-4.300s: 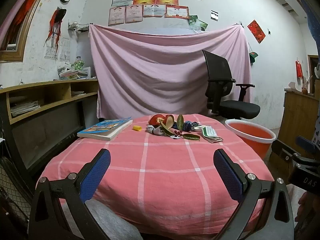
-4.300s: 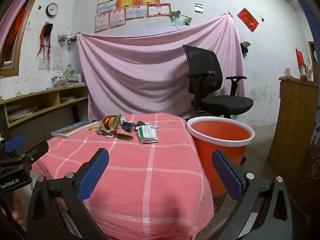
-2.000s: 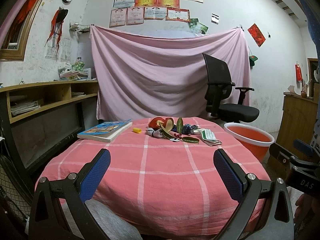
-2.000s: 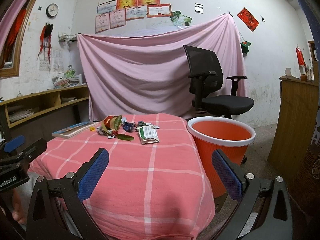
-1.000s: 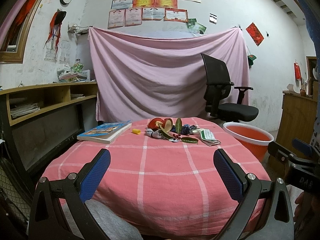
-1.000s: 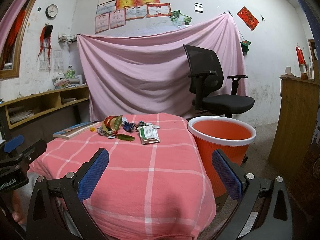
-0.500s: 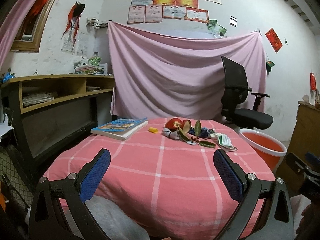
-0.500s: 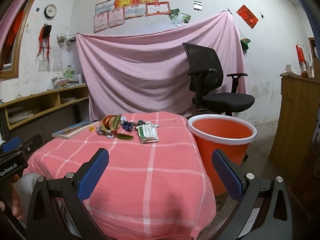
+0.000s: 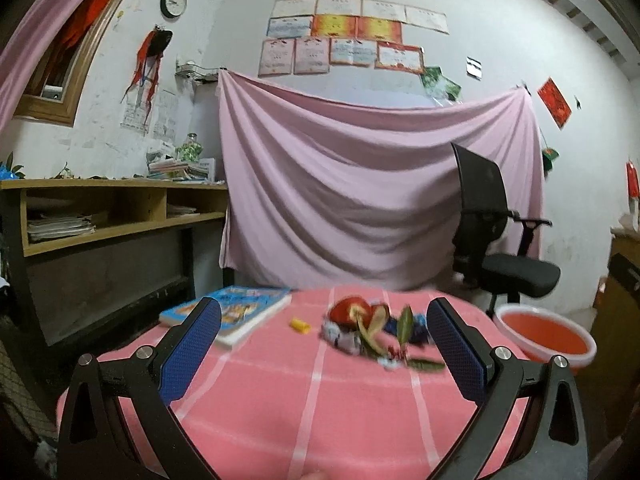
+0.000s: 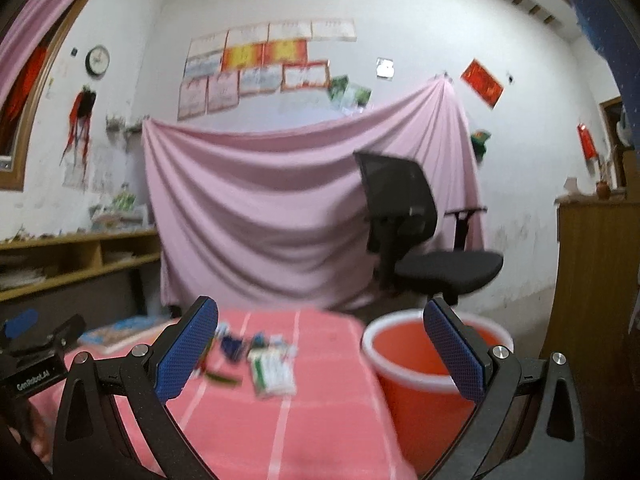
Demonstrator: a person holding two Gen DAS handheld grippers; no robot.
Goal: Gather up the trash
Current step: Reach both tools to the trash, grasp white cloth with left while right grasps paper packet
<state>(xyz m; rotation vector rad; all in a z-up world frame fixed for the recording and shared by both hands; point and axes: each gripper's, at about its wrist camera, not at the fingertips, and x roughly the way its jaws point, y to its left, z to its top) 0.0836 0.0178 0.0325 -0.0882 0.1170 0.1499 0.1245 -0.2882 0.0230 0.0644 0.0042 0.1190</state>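
A heap of trash lies at the far middle of the pink checked table: red fruit peel, green leaves, crumpled wrappers. A small yellow scrap lies to its left. In the right wrist view the same trash shows blurred, with a white and green packet nearest. An orange bucket stands on the floor right of the table. My left gripper is open above the near half of the table, well short of the heap. My right gripper is open too, over the table's right edge, empty.
A blue book lies on the table's far left. A black office chair stands behind the bucket, before a hanging pink sheet. Wooden shelves line the left wall; a wooden cabinet stands at the right.
Both grippers have moved forward and up towards the trash heap, which now looks larger and blurred. Both stay open and empty. Nothing on the table has moved.
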